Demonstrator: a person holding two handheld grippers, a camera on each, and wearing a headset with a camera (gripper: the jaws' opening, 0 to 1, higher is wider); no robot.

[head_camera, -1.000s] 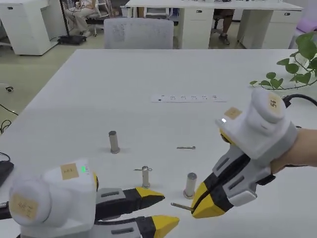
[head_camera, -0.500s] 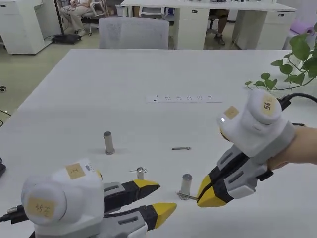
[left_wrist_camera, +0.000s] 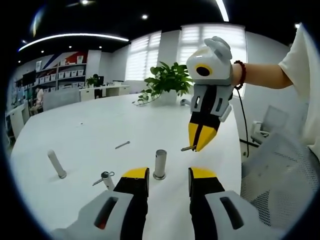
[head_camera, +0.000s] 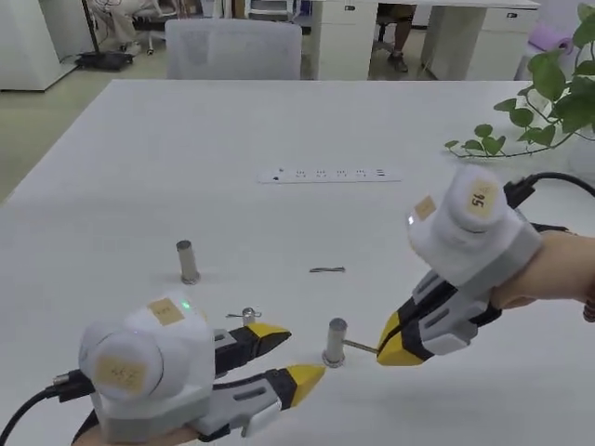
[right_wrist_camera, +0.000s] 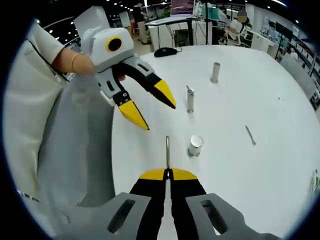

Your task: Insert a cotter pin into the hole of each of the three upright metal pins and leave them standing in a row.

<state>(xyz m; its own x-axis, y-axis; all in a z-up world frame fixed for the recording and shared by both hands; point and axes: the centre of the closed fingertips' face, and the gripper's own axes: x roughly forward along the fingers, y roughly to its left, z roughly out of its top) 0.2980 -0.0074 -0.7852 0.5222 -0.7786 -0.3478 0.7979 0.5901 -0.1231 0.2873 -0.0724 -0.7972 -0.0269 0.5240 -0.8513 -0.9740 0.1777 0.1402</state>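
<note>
**A:** Head view first, from the left: what is seen?

**B:** The left gripper is held low, its jaws apart and nothing between them. The left pin is stood bare. The middle pin is already crossed by a fitted cotter. The right pin is stood upright, with the held cotter pointed at it, clamped in the closed jaws of the right gripper.

**A:** Is the hole entered yet?

**B:** Probably not. In the right gripper view the held cotter's tip is seen beside the right pin's top, apart from it. The hole itself cannot be made out.

**A:** How should the step be done well?

**B:** The held cotter should be kept level, brought to the height of the hole and lined up along its axis. It should then be pushed straight through, slowly. The right pin could be tipped by a sideways push, so it might be steadied low on its body by the left gripper.

**A:** And the surface and the room?

**B:** A smooth white table is used. A spare cotter is laid beyond the right pin, and a power strip farther back. A plant is placed at the right edge. A chair and desks are seen behind.
</note>
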